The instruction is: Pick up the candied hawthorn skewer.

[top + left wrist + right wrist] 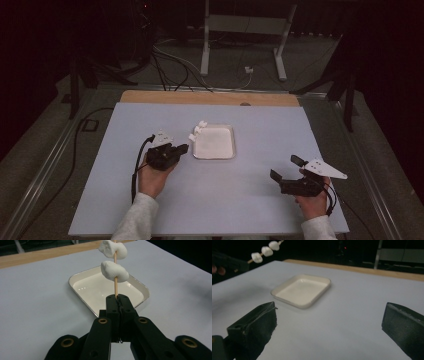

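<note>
Left gripper (117, 298): jaws together, clamped on the bare lower end of a skewer (115, 286), which runs straight out along the jaw line. Grip is at the very tip of the stick, probably so the loaded part stays clear of the pads. Skewer carries white marshmallows (114, 271); two show in the left gripper view, three in the right gripper view, lumpy and slightly squashed, pierced through the middle and spaced a little apart. In the high view the skewer points up and away from the left gripper (175, 151), its marshmallows (196, 132) hanging over the near-left corner of the tray (231, 131), not touching it. Tray is white, shallow, square with rounded corners, bare inside, lying flat near the middle of the pale table (260, 200). Judgement: the skewer is being held above the tray's edge either to lay it in or to strip the pieces off into it; the tilt keeps the pieces from sliding toward the jaws. Right gripper (287, 172): jaws wide apart, nothing between them, held low over the table's near-right area, well apart from the tray. It faces the tray (287, 291) with the skewer (265, 251) at upper left, so it looks ready to help, likely to pull a marshmallow free.
</note>
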A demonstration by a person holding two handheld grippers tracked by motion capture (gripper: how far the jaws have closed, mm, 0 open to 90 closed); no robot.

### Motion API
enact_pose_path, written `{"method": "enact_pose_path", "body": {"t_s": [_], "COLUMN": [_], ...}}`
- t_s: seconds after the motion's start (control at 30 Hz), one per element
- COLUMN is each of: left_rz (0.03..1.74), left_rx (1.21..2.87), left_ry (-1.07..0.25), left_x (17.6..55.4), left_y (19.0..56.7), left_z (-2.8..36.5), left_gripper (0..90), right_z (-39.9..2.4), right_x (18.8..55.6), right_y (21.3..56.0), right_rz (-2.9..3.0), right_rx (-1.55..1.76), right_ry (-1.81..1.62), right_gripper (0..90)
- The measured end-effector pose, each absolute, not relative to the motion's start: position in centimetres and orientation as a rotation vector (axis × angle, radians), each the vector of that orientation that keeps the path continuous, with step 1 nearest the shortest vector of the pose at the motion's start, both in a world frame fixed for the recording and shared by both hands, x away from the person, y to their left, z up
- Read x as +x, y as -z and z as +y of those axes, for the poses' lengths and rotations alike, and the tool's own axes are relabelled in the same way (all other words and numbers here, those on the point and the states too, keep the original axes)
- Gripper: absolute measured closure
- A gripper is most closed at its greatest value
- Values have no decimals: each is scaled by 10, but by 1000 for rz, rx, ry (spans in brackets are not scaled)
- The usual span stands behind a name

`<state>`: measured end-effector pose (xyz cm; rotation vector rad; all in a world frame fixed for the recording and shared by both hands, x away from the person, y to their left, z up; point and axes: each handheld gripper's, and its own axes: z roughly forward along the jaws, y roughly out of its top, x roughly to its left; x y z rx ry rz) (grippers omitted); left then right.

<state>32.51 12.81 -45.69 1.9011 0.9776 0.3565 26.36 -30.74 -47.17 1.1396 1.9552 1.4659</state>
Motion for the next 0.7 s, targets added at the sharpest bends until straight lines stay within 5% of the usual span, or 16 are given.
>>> {"method": "enact_pose_path", "body": {"t_s": [0.7], "left_rz": [881], "left_rx": [1849], "left_ry": [-364], "left_x": [315], "left_y": [455], "left_z": [134], "left_gripper": [900], "right_z": [-246], "right_x": [340], "right_y": [409], "right_rz": [2108], "right_rx": [1104], "right_ry": [-1682], "right_gripper": [0]}}
